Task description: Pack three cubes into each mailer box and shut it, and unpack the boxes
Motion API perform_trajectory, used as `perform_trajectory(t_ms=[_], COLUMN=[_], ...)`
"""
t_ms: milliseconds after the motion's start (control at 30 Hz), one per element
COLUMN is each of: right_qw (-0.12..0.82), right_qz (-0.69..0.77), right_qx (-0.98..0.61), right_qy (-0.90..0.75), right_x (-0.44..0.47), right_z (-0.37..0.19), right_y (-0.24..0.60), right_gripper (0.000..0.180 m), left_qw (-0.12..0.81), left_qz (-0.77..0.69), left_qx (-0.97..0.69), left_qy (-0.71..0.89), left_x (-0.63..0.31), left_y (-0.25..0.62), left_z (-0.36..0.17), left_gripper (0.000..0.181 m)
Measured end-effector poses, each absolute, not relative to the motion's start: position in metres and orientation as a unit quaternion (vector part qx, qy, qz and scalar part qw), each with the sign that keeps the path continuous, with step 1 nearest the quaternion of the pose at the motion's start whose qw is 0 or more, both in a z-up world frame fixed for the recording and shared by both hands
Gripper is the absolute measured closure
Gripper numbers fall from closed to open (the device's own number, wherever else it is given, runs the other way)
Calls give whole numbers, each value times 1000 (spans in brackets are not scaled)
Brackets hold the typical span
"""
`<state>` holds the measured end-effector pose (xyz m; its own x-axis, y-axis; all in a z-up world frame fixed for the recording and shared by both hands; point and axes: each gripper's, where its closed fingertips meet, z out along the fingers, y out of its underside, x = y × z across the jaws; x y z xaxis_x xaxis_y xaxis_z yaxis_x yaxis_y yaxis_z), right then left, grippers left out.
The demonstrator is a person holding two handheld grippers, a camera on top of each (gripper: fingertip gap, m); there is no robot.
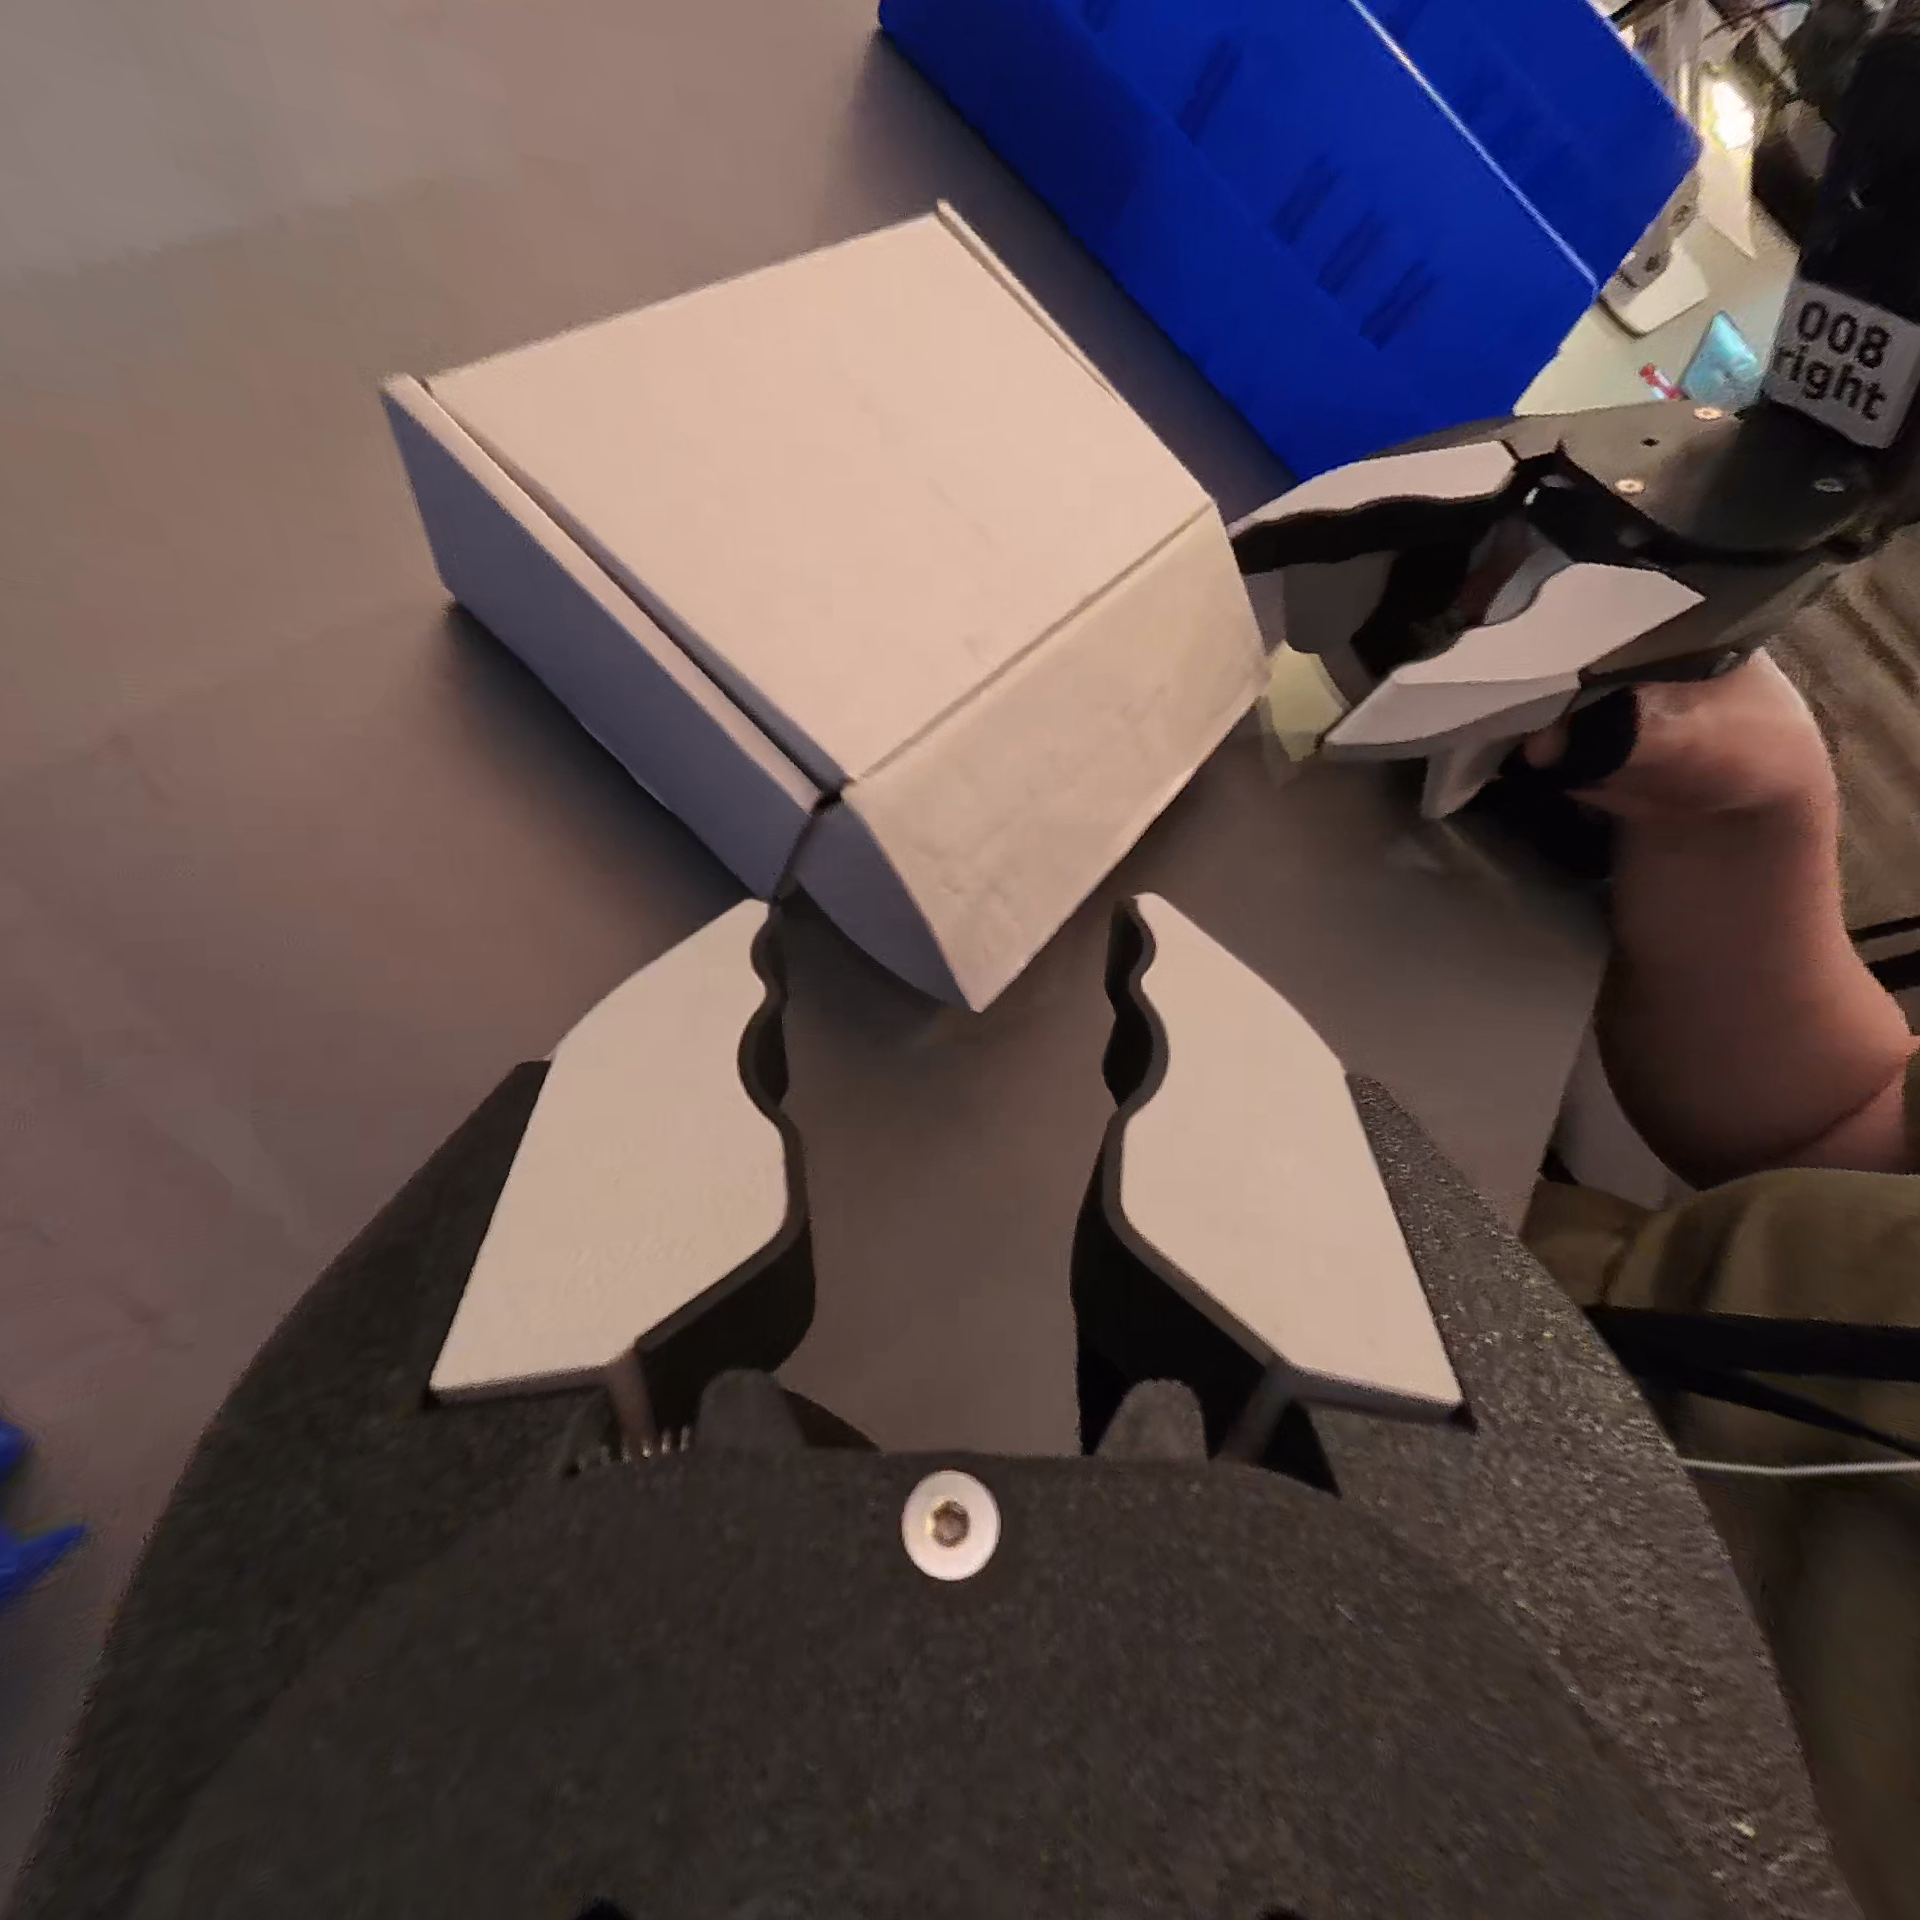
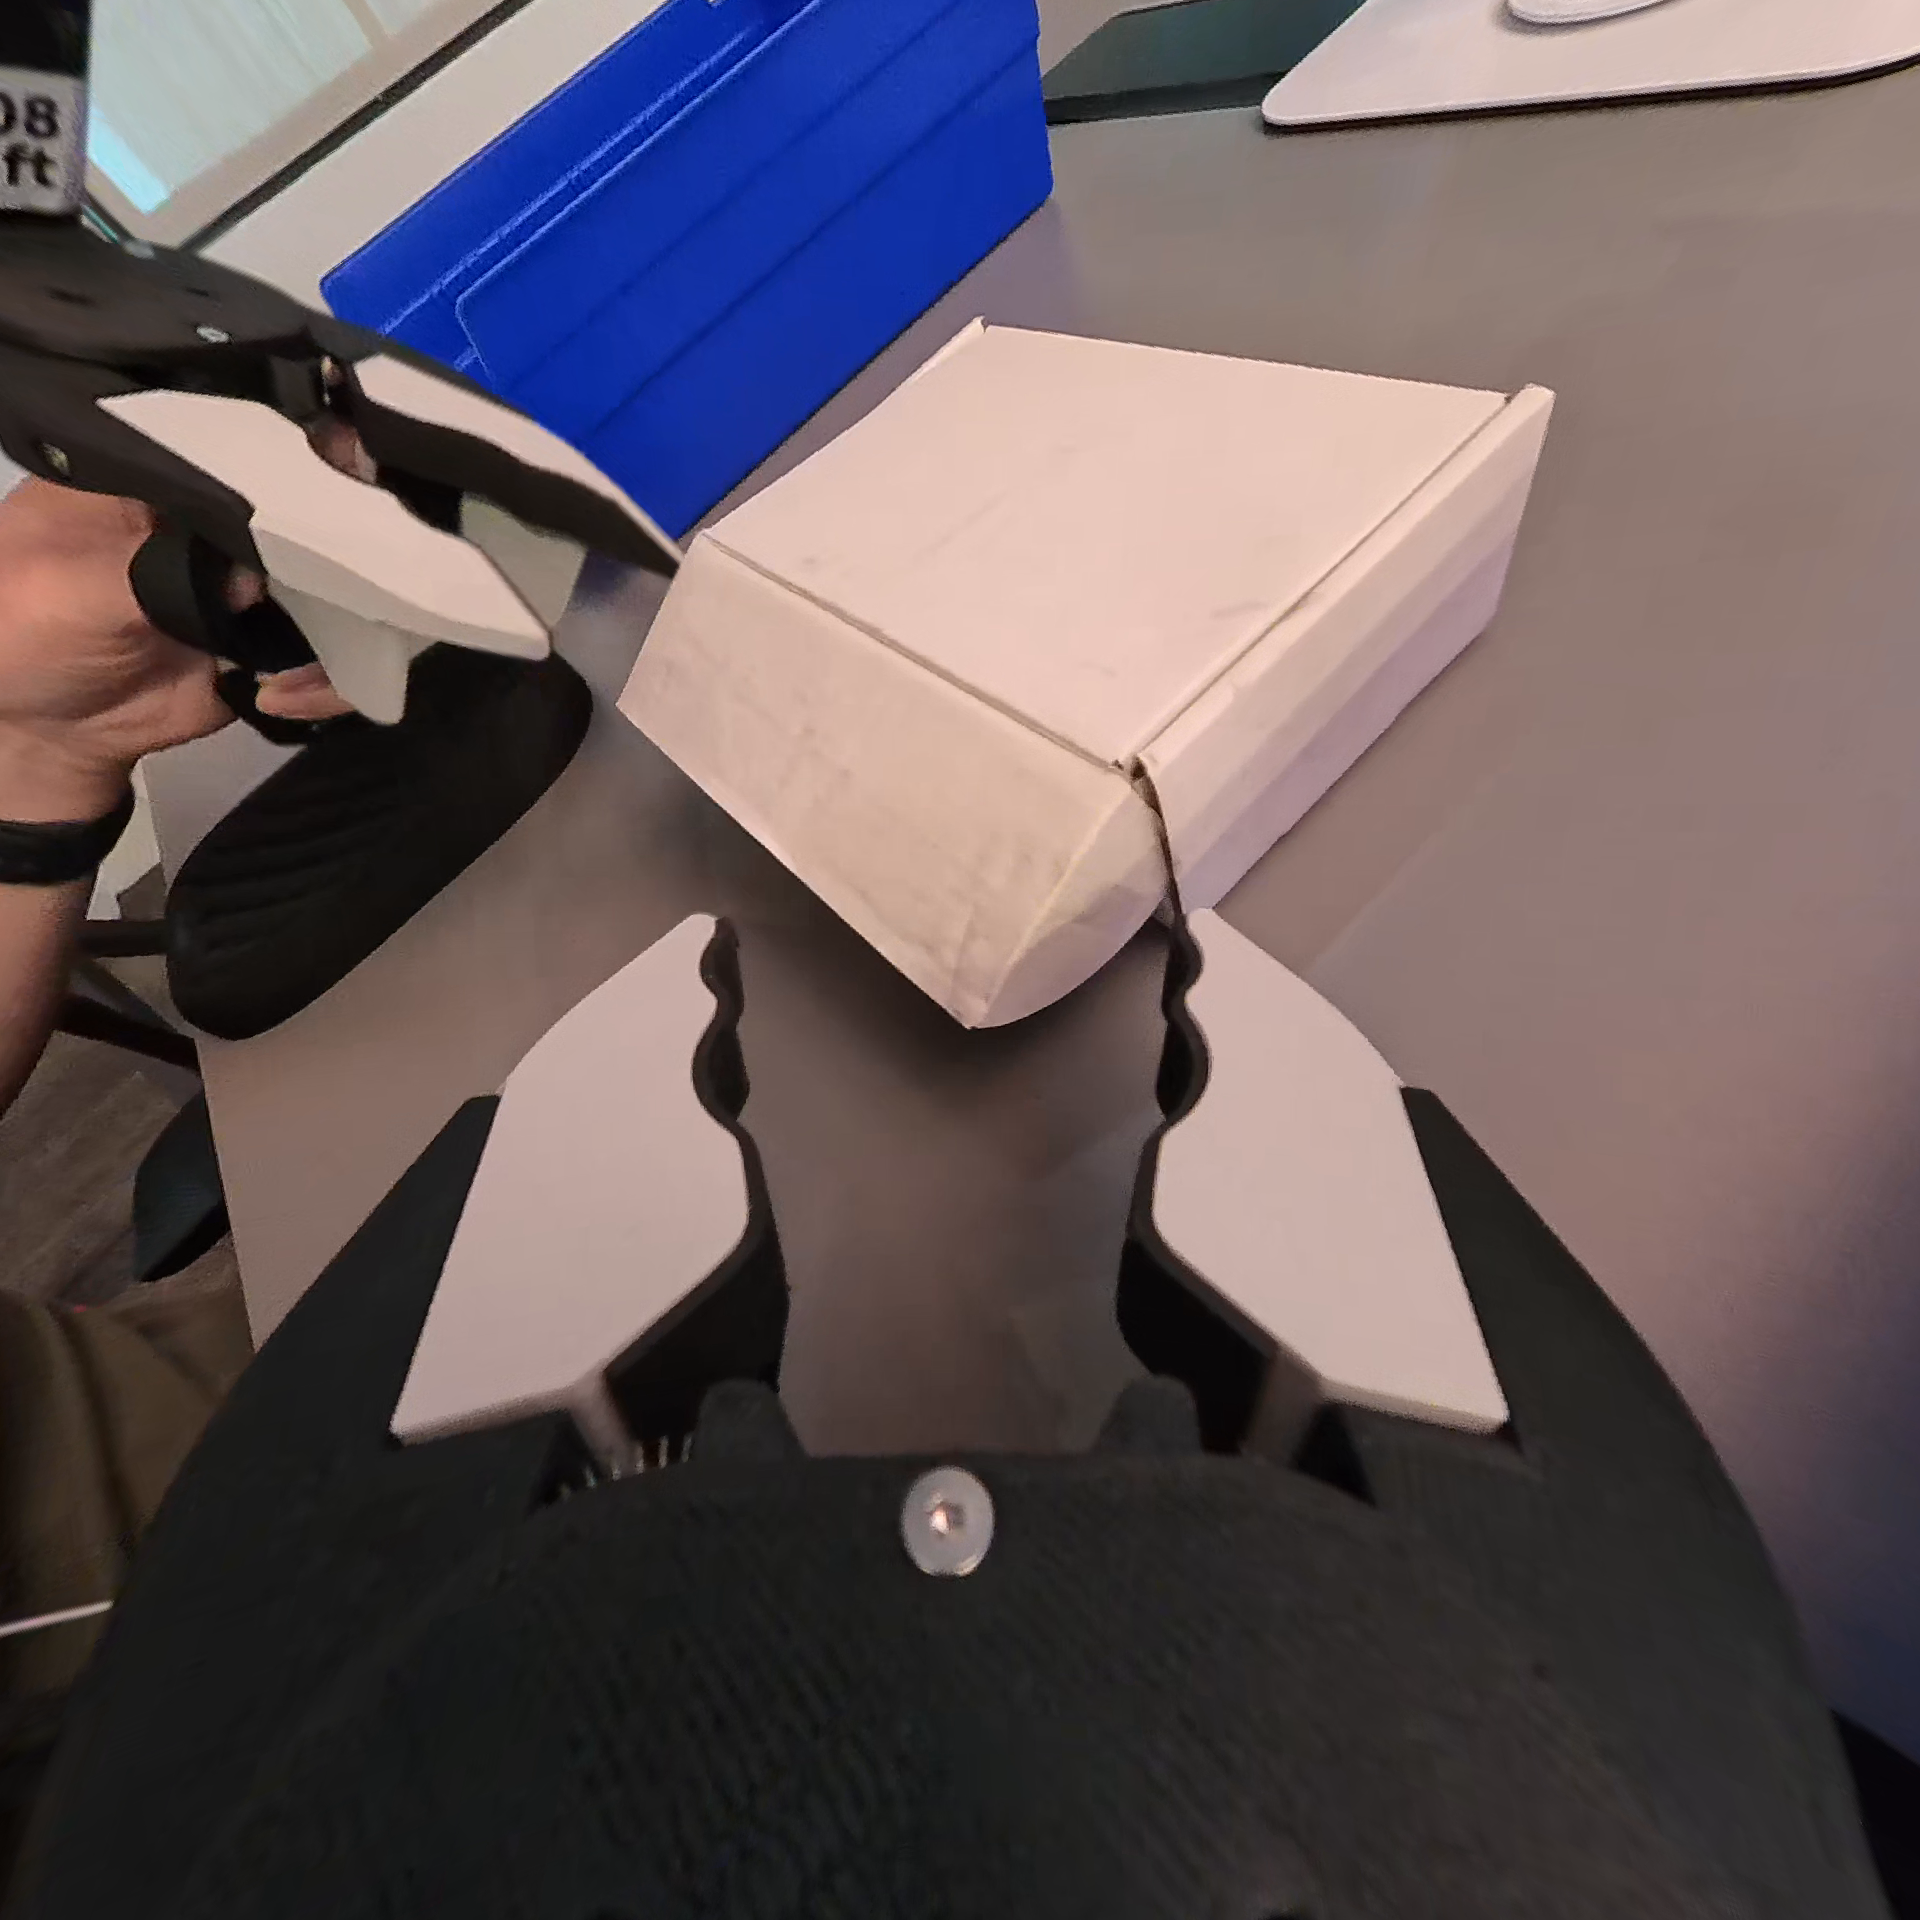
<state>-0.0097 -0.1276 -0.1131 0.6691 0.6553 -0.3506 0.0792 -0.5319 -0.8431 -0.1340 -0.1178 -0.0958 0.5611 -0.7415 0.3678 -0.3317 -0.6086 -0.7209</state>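
A white mailer box sits on the dark grey table with its lid down. Its front flap sticks out at a slant, untucked. My left gripper is open and empty, with the flap's near corner showing between its fingers. It also shows in the right wrist view, by the flap's left end. My right gripper is open and empty at the flap's other corner. In the left wrist view it stands just right of the flap. No cubes are in view.
A blue bin stands behind the box. A black chair seat sits past the table's left edge. A white mat lies at the far right. A person's hands hold both grippers.
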Motion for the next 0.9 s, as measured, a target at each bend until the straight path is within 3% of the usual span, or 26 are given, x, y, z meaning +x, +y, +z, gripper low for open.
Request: perform_trajectory(t_ms=[33, 267, 400, 500, 600, 733, 900], right_qw=[427, 423, 425, 417, 453, 430, 484], right_qz=[338, 267, 191, 143, 65, 85, 34], right_qx=[-807, -828, -852, -871, -874, -883, -842], right_qy=[-231, -254, -239, -215, -161, -165, -237], right_x=[-11, -10, 3, 18, 47, 38, 25], right_z=[-113, -126, -131, -132, -116, -107, -96], right_y=[-128, -127, -113, -106, -83, -78, -101], right_gripper=[100, 101, 102, 103, 116, 117, 118], left_qw=[306, 295, 241, 195, 167, 175, 188], left_qz=[-339, -358, -308, -266, -233, -212, -226], left_qx=[-829, -810, -819, -835, -847, -857, -860], left_qy=[324, 359, 420, 440, 448, 436, 416], left_x=[-134, -107, -84, -70, -63, -67, -73], left_y=[-114, -83, -45, -19, -5, 4, -4], left_z=[-93, -66, -62, -76, -91, -106, -105], left_gripper=[120, 112, 102, 104, 112, 110, 110])
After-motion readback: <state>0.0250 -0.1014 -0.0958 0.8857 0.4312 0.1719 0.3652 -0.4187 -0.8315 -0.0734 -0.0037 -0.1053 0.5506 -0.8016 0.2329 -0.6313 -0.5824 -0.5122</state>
